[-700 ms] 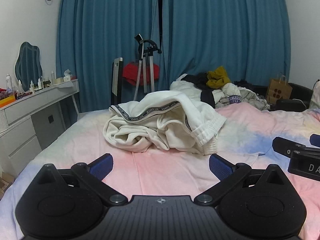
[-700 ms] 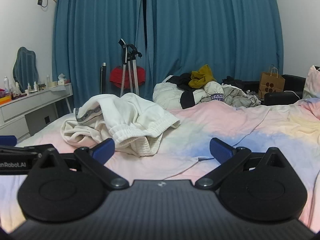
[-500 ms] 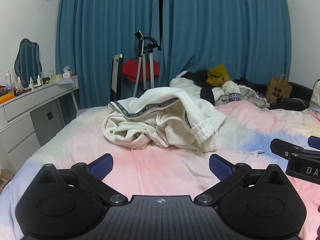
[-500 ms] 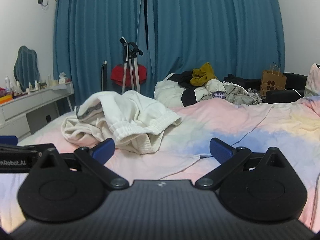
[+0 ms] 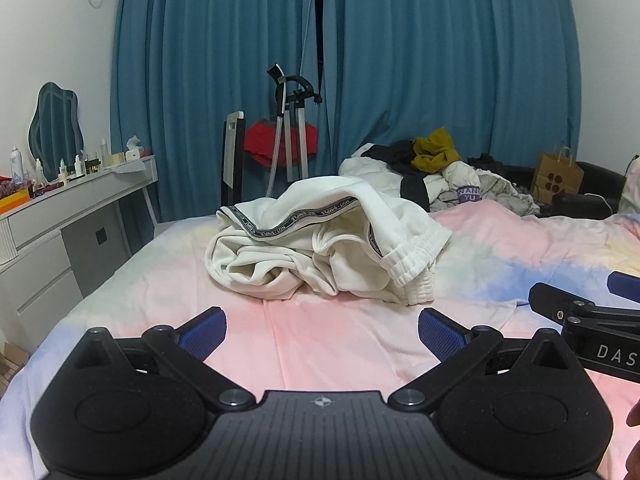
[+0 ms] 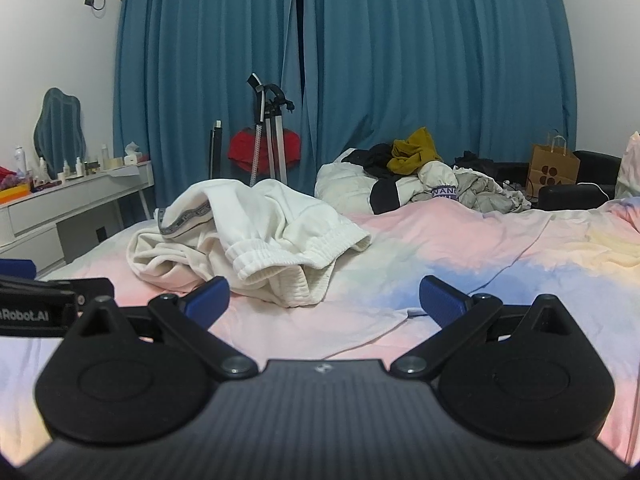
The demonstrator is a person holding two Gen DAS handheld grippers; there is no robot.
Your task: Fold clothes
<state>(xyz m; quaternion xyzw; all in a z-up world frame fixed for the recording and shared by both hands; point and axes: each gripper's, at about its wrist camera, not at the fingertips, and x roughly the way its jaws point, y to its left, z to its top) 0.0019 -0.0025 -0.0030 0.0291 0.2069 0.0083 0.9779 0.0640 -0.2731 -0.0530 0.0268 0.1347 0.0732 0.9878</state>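
The left gripper hangs over the near part of the bed, its blue-padded fingers spread wide with nothing between them but the pink sheet. Straight ahead of it, a little beyond the fingertips, lies the crumpled white sweatpants — a heap with a lettered grey waistband across the top and a ribbed cuff hanging toward the right.

The right gripper sits just to the left one's right, fingers equally wide apart and empty. From its camera the sweatpants lie ahead and to the left, the ribbed cuff nearest the left fingertip, not touching it.

Farther off, ahead and right of both tools, a pile of clothes — white, black, mustard, grey — sits at the far edge of the bed before the blue curtains. A white dresser stands off to the left.
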